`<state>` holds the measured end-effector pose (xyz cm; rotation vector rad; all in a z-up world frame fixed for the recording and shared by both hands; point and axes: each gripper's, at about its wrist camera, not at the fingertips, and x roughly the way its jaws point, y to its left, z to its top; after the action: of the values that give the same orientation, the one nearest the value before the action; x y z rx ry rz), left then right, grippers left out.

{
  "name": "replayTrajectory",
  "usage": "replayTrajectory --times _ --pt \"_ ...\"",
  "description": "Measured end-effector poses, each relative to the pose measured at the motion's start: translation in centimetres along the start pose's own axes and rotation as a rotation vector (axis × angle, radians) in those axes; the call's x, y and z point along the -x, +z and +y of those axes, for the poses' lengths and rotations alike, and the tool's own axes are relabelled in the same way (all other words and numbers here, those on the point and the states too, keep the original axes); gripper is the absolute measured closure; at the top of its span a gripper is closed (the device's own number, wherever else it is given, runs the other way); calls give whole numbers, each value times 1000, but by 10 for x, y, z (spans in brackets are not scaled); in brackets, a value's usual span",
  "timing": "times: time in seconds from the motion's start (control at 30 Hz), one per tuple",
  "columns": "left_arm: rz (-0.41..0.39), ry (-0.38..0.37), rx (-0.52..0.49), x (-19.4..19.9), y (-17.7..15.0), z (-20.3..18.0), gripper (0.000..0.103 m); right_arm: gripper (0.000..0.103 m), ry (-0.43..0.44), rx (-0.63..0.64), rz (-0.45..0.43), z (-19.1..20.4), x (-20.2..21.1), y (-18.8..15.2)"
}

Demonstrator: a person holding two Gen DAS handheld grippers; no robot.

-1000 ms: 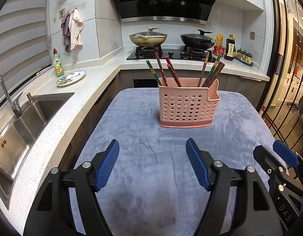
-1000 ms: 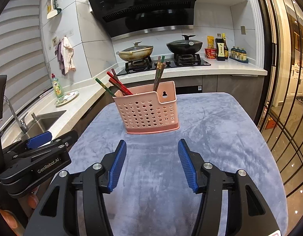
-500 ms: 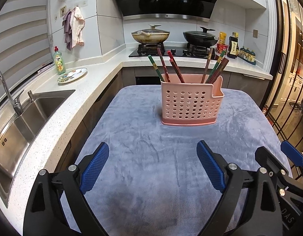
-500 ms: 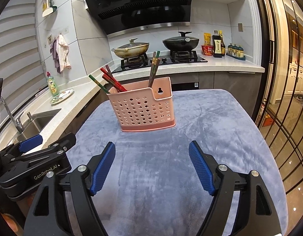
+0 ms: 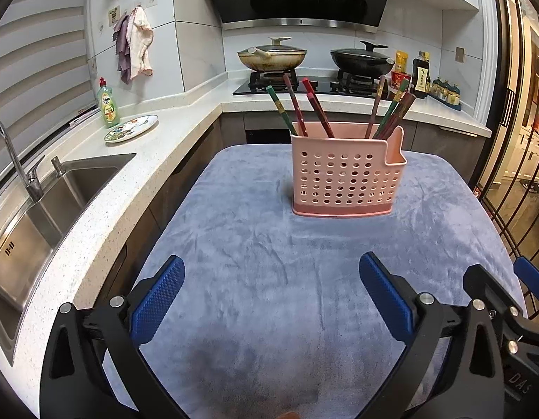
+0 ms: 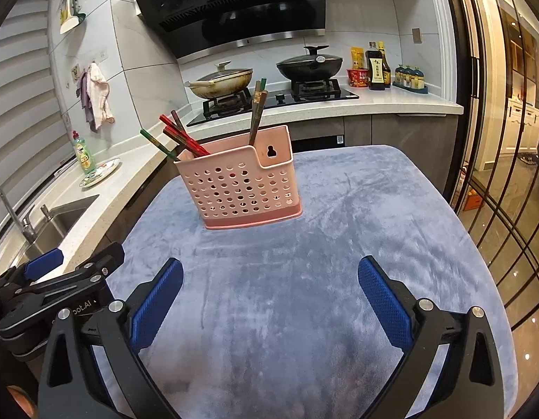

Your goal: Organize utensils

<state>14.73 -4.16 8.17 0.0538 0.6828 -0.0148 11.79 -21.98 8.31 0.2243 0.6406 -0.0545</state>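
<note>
**Mei:** Kitchen counters wrap the left and far sides, and nearer stands a table under a grey-blue plush cloth (image 5: 269, 279). On it, toward the far middle, sits the pink perforated plastic utensil basket (image 5: 346, 178), upright, with red, green and brown lacquered chopsticks (image 5: 304, 104) leaning out of both ends.

**Jun:** And the grippers?

**Mei:** Both hover low over the near edge of the cloth, well apart from the basket. The left gripper (image 5: 271, 289) has its blue pads spread wide with nothing between them; the right gripper (image 6: 269, 293) is the same, wide and empty.

**Jun:** So what could go wrong?

**Mei:** I'd judge the sticks the weak point. They lean at loose angles, so a wide jaw reaching in could knock the neighbours or catch two at once. A push on the basket's wall could also slide or tip it, since it looks light and the plush gives little grip. Whether a divider splits the inside I can't tell from here.

**Jun:** Anything in the way?

**Mei:** Nothing lies on the cloth between grippers and basket. The two grippers sit close side by side, so they could foul each other. Off to the left are a steel sink (image 5: 42, 216), a green dish-soap bottle (image 5: 108, 104) and a patterned plate (image 5: 131, 128); at the far side, two lidded pans (image 5: 272, 56) on the hob, all clear of the table.
</note>
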Motion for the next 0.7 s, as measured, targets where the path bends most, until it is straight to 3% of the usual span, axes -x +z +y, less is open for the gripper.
replayTrajectory --times 0.7 --pt "11 13 8 -9 -1 3 7 6 -10 -2 28 -1 -14 -2"
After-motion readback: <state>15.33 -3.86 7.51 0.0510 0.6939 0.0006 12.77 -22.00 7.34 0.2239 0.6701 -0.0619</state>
